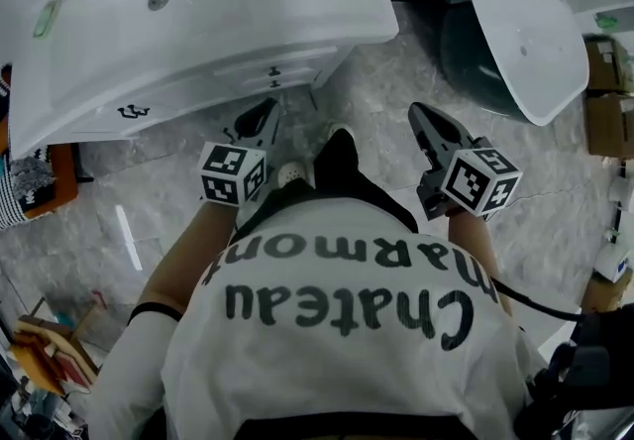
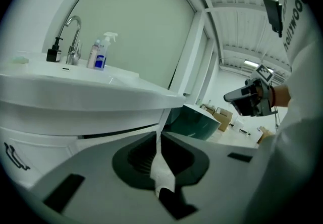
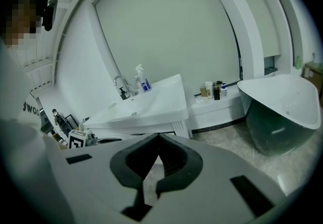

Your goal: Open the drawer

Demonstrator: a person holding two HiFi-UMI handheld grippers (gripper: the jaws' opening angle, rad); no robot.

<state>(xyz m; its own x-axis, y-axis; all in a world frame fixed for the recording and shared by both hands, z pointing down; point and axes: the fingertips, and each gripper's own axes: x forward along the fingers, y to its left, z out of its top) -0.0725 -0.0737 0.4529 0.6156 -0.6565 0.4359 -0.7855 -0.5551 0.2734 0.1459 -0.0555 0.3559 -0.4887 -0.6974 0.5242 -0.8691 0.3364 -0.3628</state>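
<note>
A white vanity [image 1: 198, 22] with a sink fills the upper left of the head view. Its drawer fronts [image 1: 213, 83] sit flush and closed, with small dark handles [image 1: 134, 112]. My left gripper [image 1: 269, 107] is shut and empty, its tips just in front of the vanity's right end. In the left gripper view its jaws [image 2: 160, 133] point under the sink rim, and a drawer handle [image 2: 12, 153] shows far left. My right gripper [image 1: 417, 112] hangs shut and empty over the floor, apart from the vanity. In the right gripper view its tips [image 3: 158, 134] meet.
A freestanding bathtub [image 1: 520, 32] stands to the right of the vanity. A faucet [image 2: 74, 36] and a spray bottle [image 2: 99, 51] stand on the sink top. Cardboard boxes [image 1: 604, 91] sit at the far right. The person's shoes [image 1: 337, 146] rest on grey marble floor.
</note>
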